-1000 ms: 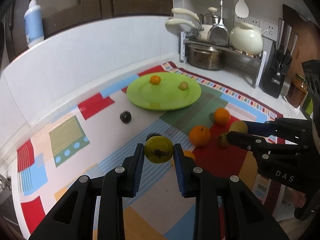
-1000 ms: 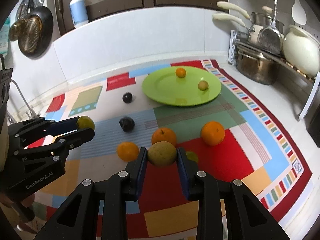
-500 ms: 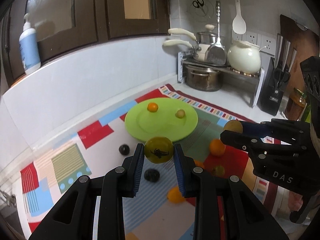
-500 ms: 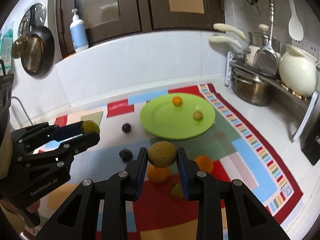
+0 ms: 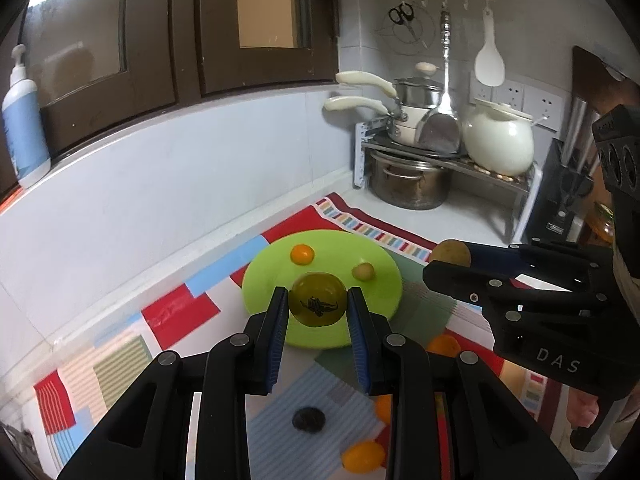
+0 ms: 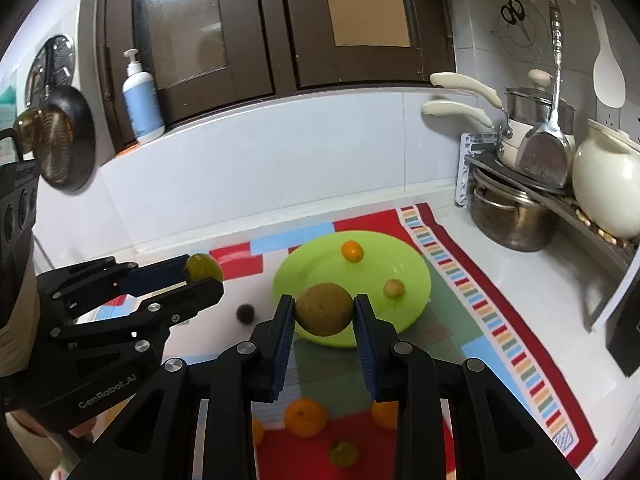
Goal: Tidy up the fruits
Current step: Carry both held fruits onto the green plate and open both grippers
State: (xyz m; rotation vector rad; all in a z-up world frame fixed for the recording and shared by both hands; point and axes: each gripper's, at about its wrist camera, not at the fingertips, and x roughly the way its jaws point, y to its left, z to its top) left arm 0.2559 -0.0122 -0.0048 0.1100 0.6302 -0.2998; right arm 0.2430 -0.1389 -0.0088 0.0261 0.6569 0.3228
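Observation:
My left gripper [image 5: 318,306] is shut on a round olive-green fruit [image 5: 318,299] and holds it in the air over the near side of the green plate [image 5: 260,284]. My right gripper [image 6: 324,310] is shut on a brownish-green fruit [image 6: 324,309], also raised in front of the plate [image 6: 416,276]. The plate holds a small orange fruit [image 5: 301,254] and a small pale fruit [image 5: 363,271]. Each gripper shows in the other's view: the right one [image 5: 448,258] and the left one [image 6: 202,272].
On the colourful mat lie dark plums [image 5: 307,418] [image 6: 245,313], several oranges [image 6: 305,417] [image 5: 363,456] and a small green fruit [image 6: 343,453]. A pot rack [image 5: 440,160] with pots and a white kettle stands at the back right. A soap bottle [image 6: 142,100] sits on the ledge.
Both grippers have risen and moved forward toward the plate, each still holding its fruit. The loose fruits on the mat now lie below and behind the fingertips.

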